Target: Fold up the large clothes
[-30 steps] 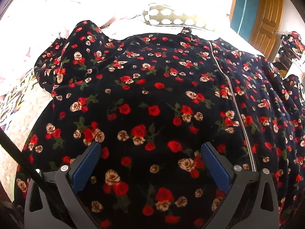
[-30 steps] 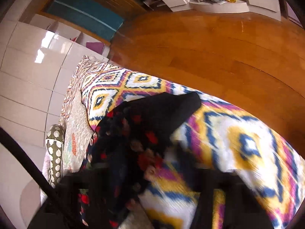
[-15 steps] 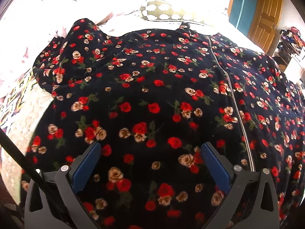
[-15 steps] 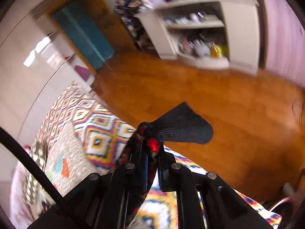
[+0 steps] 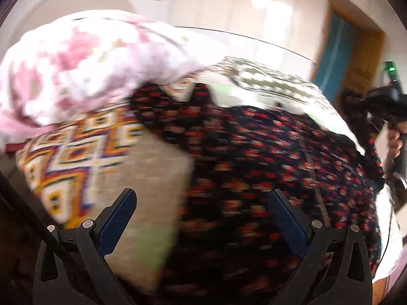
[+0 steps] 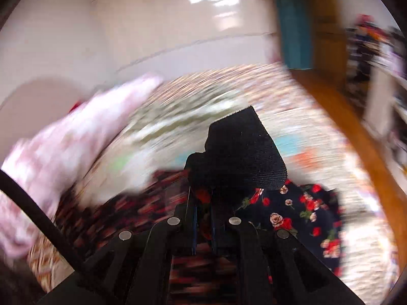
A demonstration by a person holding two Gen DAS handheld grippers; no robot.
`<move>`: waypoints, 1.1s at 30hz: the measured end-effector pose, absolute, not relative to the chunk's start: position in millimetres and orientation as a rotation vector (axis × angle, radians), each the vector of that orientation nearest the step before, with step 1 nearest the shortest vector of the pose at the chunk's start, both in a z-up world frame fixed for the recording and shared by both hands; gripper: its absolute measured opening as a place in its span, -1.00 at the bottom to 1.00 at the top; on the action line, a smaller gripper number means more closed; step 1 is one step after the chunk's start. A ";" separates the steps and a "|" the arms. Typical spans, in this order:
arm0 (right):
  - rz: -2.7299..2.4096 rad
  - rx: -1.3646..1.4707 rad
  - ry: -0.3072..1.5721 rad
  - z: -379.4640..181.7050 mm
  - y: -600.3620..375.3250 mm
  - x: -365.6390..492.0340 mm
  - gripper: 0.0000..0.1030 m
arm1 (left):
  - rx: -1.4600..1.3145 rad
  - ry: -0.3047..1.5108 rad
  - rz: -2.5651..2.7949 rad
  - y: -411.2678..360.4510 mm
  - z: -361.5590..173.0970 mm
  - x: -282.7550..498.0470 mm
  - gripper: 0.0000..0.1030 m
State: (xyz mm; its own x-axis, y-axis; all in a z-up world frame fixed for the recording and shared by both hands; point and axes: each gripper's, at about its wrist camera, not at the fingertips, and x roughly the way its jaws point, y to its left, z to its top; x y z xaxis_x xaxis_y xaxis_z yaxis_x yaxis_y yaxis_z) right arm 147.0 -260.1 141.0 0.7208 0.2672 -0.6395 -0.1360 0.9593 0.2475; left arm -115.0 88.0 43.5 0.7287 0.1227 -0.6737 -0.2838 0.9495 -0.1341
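Two blurred fisheye views look along a pair of hand-held tools above a bed. A large dark floral dress (image 5: 254, 162), navy with red and cream roses, lies spread across the bed (image 5: 157, 167), covering most of its middle and right side in the left wrist view. A pale zip line (image 5: 315, 185) runs down the dress. The left tool (image 5: 203, 203) hangs above the fabric with its two blue-padded fingers (image 5: 119, 216) set wide apart and nothing between them. Under its left finger show the bed's beige cover and a bright diamond-patterned blanket (image 5: 76, 152) in orange, purple and white. A rumpled pink and white quilt (image 5: 84, 68) is heaped at the far left of the bed. At the right edge of the same view, a person's hand (image 5: 394, 139) holds the handle of the right tool (image 6: 203, 203), with dress fabric trailing from it. In the right wrist view, that tool is clamped tight on a fold of the dress, and a plain black ribbed cuff (image 6: 244, 152) stands up past its tips. More rose-printed fabric (image 6: 300, 211) hangs beside it on the right. A wooden floor (image 6: 356, 132) and a teal door (image 6: 292, 23) lie beyond the bed.
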 end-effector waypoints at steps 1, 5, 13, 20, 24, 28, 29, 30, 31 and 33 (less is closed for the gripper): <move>0.262 0.152 0.763 127.0 -224.7 151.5 -0.84 | -0.250 0.718 0.253 103.2 42.9 -123.7 1.00; 0.343 -0.030 0.865 62.2 -107.8 154.7 -0.84 | -0.338 0.697 0.343 157.7 40.6 -158.8 1.00; 0.279 -0.574 0.823 -21.2 29.8 112.1 -0.74 | -0.399 0.629 0.379 196.1 45.1 -194.5 1.00; 0.355 -0.882 0.639 -30.5 72.6 59.2 -0.69 | -0.413 0.624 0.352 190.3 44.4 -194.9 1.00; 0.489 -0.926 0.598 -26.2 101.3 26.7 -0.69 | -0.435 0.620 0.346 194.0 44.8 -201.3 1.00; 0.592 -0.843 0.626 -7.5 119.3 10.8 -0.69 | -0.459 0.609 0.363 206.7 43.6 -211.6 1.00; 0.614 -0.793 0.648 0.6 122.7 13.9 -0.65 | -0.463 0.607 0.369 209.4 43.0 -213.3 1.00; 0.623 -0.750 0.661 7.9 126.4 18.2 -0.63 | -0.467 0.605 0.376 212.6 42.1 -214.6 1.00; 0.633 -0.712 0.666 15.4 134.1 21.4 -0.50 | -0.473 0.603 0.381 215.8 40.9 -215.7 1.00; 0.648 -0.690 0.665 19.7 157.7 13.9 -0.20 | -0.487 0.601 0.388 222.5 37.3 -216.7 1.00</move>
